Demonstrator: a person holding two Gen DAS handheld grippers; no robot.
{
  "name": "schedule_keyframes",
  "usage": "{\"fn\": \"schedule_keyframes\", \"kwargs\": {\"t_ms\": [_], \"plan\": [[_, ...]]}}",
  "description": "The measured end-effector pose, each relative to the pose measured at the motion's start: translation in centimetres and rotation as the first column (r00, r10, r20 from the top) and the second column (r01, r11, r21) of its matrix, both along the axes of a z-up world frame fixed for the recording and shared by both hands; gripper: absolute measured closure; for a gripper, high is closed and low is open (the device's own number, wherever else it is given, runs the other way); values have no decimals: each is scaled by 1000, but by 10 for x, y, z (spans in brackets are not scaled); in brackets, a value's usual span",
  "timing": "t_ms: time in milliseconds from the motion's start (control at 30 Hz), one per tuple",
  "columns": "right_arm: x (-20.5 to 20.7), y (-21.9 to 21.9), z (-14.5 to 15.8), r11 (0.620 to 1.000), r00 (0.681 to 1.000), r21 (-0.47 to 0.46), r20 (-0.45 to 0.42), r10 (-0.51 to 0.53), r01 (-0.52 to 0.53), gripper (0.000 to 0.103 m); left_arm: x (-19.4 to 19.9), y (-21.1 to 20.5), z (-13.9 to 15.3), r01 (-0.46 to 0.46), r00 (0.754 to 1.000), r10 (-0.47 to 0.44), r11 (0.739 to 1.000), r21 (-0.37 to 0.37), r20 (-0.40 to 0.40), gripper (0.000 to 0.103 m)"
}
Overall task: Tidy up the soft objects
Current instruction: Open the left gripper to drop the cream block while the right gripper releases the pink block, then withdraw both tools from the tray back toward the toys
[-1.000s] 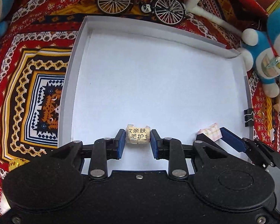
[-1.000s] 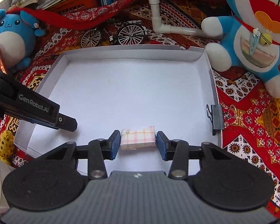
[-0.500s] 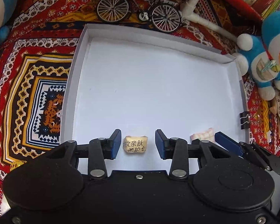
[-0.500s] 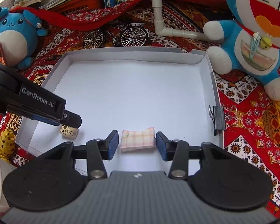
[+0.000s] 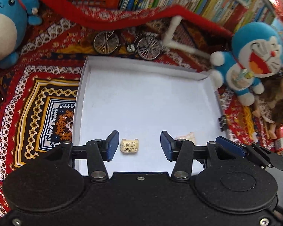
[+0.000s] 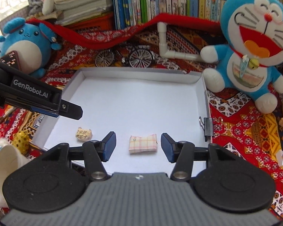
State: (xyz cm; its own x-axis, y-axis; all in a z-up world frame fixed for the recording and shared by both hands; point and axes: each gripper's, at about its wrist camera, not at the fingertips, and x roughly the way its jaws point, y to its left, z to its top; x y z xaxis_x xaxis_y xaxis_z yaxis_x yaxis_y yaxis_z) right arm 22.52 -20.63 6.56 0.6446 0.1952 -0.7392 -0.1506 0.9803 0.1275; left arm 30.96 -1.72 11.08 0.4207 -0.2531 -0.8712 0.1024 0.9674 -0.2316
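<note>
A small cream packet with black Chinese writing [image 5: 129, 146] lies in the white tray [image 5: 81, 86] near its front left. My left gripper [image 5: 139, 146] is open, raised above and around it, not touching. The packet also shows in the right wrist view [image 6: 84, 134]. A pink plaid folded packet [image 6: 143, 143] lies in the tray [image 6: 205, 101] near the front. My right gripper [image 6: 138, 144] is open around it, apart from it. The plaid packet peeks out in the left wrist view [image 5: 185, 137].
A blue round plush [image 6: 26, 43] sits at the left, a Doraemon plush [image 6: 254, 43] at the right. A model bicycle [image 6: 124, 57] and a white pipe [image 6: 165, 43] lie behind the tray. A binder clip [image 6: 207, 128] grips the tray's right wall. Books line the back.
Both grippers let go of their packets, opened wide and pulled back and up. Both packets now lie loose on the tray floor.
</note>
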Motion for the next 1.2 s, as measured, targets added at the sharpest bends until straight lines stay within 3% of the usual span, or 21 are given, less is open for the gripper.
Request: {"fn": "schedule_keyframes", "kwargs": {"t_ms": [167, 467, 867, 1200], "plan": [[-23, -2, 15, 1000, 997, 11, 72, 16, -17, 30, -29, 5, 15, 29, 997, -26, 998, -47, 71, 55], [-65, -6, 34, 998, 983, 30, 180, 46, -52, 21, -83, 9, 38, 94, 972, -83, 995, -38, 220, 49], [-103, -5, 37, 996, 960, 46, 272, 62, -78, 8, -143, 12, 38, 142, 922, -137, 990, 15, 361, 42], [-136, 2, 33, 994, 920, 26, 382, 88, -106, 0, -189, 25, 30, 146, 883, -119, 989, -26, 453, 30]]}}
